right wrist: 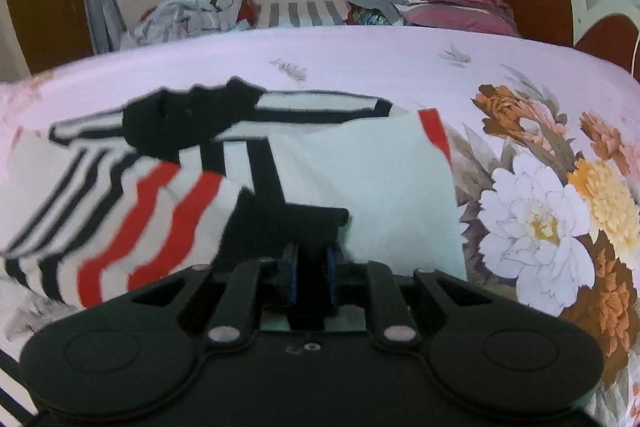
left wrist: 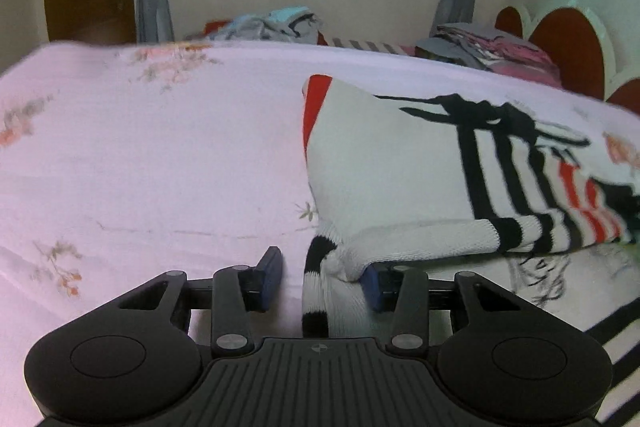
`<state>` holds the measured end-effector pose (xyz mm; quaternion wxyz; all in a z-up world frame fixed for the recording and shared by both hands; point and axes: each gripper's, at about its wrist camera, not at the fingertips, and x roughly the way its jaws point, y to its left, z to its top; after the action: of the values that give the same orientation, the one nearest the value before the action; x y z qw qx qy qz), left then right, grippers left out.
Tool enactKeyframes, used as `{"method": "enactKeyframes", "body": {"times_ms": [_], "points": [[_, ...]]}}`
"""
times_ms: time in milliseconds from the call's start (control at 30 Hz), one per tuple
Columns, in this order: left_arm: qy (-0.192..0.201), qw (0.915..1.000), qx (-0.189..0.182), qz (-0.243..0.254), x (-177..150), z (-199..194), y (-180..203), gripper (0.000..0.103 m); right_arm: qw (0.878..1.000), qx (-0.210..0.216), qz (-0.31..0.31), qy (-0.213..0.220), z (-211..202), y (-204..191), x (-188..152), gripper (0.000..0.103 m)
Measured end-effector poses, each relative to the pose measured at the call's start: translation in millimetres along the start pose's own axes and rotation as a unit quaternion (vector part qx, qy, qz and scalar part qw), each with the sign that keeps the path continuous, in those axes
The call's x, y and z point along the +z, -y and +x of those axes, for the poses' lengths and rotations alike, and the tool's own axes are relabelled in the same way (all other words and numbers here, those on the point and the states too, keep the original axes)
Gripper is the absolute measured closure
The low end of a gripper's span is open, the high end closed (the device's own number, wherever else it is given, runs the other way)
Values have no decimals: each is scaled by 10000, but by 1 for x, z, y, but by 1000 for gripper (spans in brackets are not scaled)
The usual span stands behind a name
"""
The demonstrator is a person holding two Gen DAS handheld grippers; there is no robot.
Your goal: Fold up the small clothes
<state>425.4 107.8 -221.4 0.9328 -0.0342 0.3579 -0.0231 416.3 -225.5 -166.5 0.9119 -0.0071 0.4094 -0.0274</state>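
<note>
The small sweater (left wrist: 384, 163) is lying on the bed (left wrist: 140, 167). Its black hem (right wrist: 304, 223) is being clamped by the right gripper (right wrist: 310, 267); the striped cuff (left wrist: 320, 267) is being enclosed by the left gripper (left wrist: 324, 275), fingers apart, probably for folding.

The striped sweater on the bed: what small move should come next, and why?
Probably close the left gripper fully on the white cuff: its left pad still stands apart from it. The right gripper is already shut on the sweater's black edge, so both could then lift and fold.
</note>
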Motion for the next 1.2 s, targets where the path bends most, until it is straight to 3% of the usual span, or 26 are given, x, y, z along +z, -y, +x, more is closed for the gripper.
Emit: {"method": "enactKeyframes", "body": {"times_ms": [133,200,267,467,533,700,800,867,933,1000,1033,1067,1100,1133,1200], "points": [[-200,9985,-436,-258,4,-23,-12,57,9995,194,233,94,-18,9,6,78],[-102,9978,-489,-445,7,-38,-18,35,9989,285,345,157,-27,19,7,65],[88,9968,-492,-618,12,-47,-20,30,9982,285,482,213,-31,28,6,51],[43,9945,-521,-913,42,-8,-12,30,9933,638,930,-263,-13,31,0,50],[-25,9937,-479,-1009,54,12,-7,30,9921,746,950,-341,-10,25,-4,61],[-159,9919,-332,-1212,77,60,-1,30,9967,375,707,-123,-15,22,-4,99],[-239,9913,-301,-1255,85,81,1,30,9983,-38,575,-116,-16,34,-6,102],[-331,9904,-259,-1315,88,97,1,30,9968,128,754,-253,-13,44,-9,102],[-259,9898,-202,-1387,90,105,-1,30,9942,213,1053,-25,-20,51,-7,89],[-202,9908,-138,-1331,94,110,0,30,9909,432,1275,67,-20,55,-2,41],[-152,9905,-104,-1362,95,111,-1,30,9896,530,1333,95,-17,55,1,35],[-117,9898,-60,-1418,96,114,-4,30,9895,570,1327,58,-12,52,3,39],[-73,9890,-17,-1475,96,116,-8,31,9899,596,1284,-40,-5,48,5,52],[-28,9886,34,-1502,97,118,-10,31,9903,603,1241,-139,2,44,8,59],[83,9873,209,-1571,99,121,-14,31,9926,482,1102,-189,12,34,8,63]]}}
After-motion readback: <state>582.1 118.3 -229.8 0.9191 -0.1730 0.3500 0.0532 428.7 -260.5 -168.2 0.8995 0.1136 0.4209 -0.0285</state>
